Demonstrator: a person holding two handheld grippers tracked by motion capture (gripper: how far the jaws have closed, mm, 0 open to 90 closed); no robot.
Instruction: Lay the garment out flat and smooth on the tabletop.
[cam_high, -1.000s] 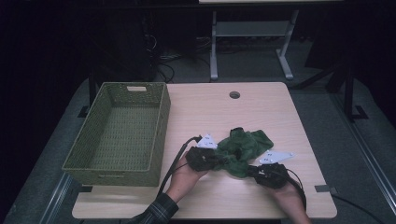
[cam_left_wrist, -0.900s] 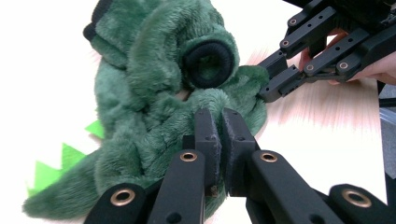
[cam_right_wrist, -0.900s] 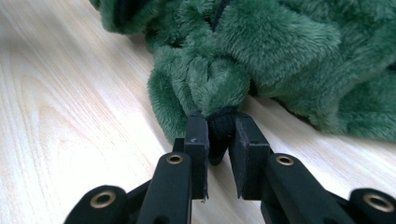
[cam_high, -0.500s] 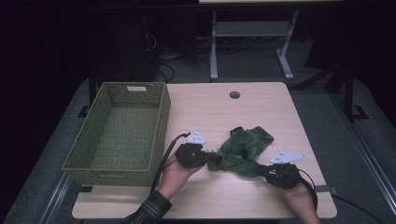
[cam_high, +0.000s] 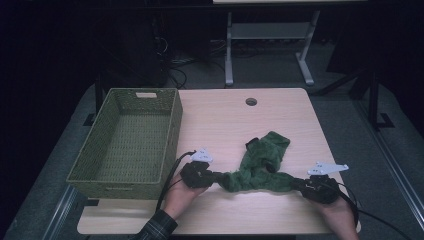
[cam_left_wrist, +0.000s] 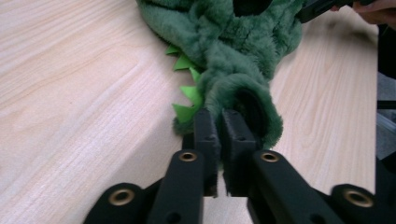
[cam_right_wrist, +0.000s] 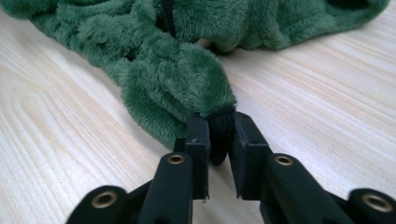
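Note:
A green fleece garment (cam_high: 260, 165) with light-green spikes (cam_left_wrist: 184, 63) lies on the wooden table (cam_high: 220, 120), drawn out along the front between both grippers. My left gripper (cam_high: 216, 177) pinches the left end. In the left gripper view its jaws (cam_left_wrist: 219, 116) have just been opening slightly, and the fuzzy cuff (cam_left_wrist: 243, 88) is still caught at their tips. My right gripper (cam_high: 299, 184) grips the right end. The right gripper view has its jaws (cam_right_wrist: 219, 123) clamped on a black trim of the green fleece (cam_right_wrist: 173, 79).
A woven green basket (cam_high: 172, 130) stands on the table's left side, close to my left hand. A round cable hole (cam_high: 251, 101) sits near the table's far edge. A desk frame (cam_high: 270, 40) stands on the floor beyond the table.
The two grippers have moved apart, left one leftward and right one rightward. The bunched garment has been pulled out into a long strip between them.

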